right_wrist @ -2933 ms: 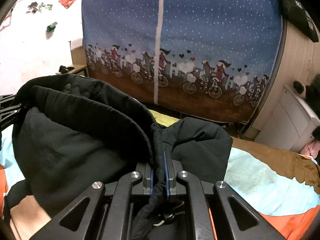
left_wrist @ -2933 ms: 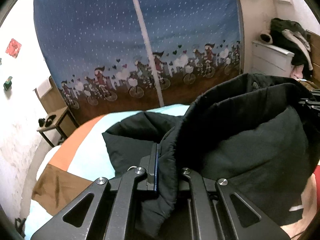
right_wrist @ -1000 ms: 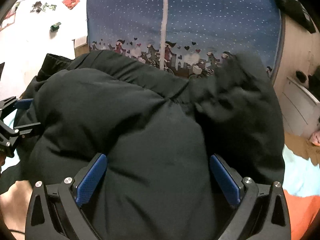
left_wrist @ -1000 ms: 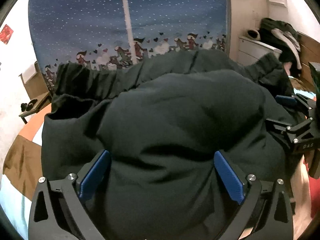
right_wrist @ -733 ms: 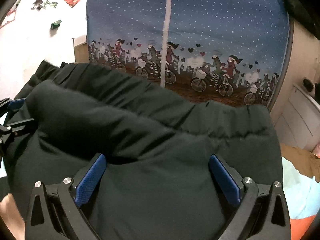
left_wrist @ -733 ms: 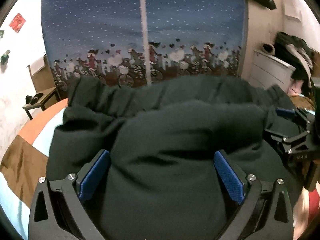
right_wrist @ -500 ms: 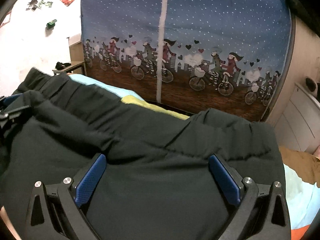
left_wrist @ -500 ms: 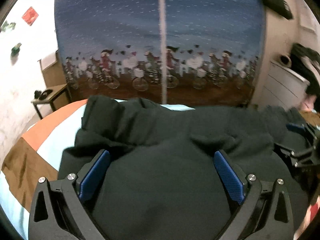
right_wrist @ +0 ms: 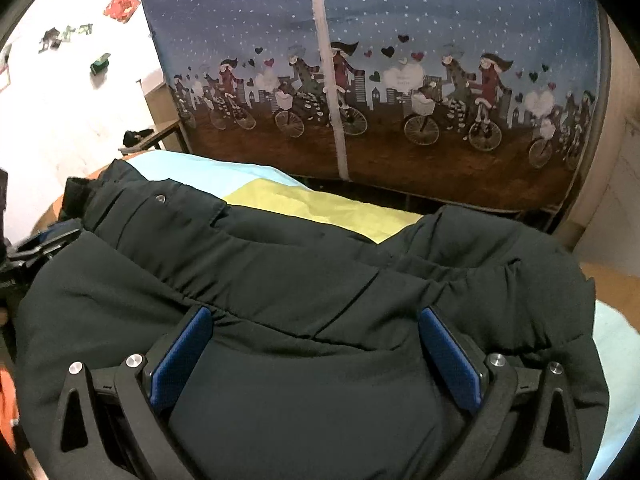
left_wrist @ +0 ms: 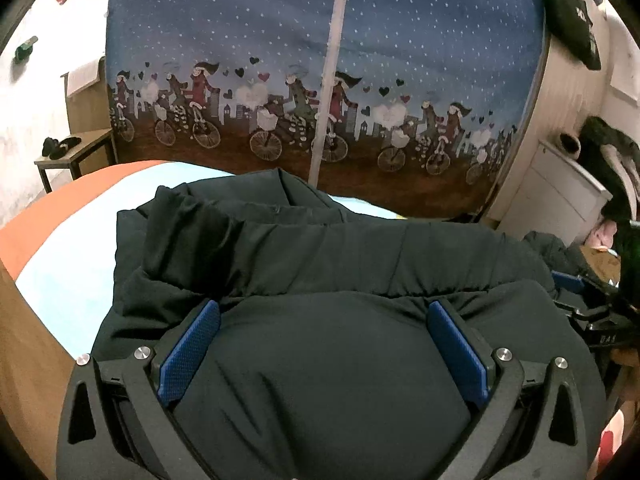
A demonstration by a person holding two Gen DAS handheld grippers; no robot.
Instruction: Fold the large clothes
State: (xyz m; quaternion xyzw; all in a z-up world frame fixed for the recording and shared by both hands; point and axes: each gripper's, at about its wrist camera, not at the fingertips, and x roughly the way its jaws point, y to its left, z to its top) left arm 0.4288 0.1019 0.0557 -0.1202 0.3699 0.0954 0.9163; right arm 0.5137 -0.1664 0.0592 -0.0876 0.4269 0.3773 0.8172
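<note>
My left gripper (left_wrist: 322, 354) wide, my right gripper (right_wrist: 316, 356) wide, black padded jacket (left_wrist: 320, 264) filling lower frame, colour-block bedspread (right_wrist: 320, 204) mid-frame.

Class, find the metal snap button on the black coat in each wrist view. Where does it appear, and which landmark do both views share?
Left wrist: not in it; the coat shows no snap.
Right wrist: snap at upper left, on the coat's far flap.
Shared landmark: the curtain's white stripe.
</note>
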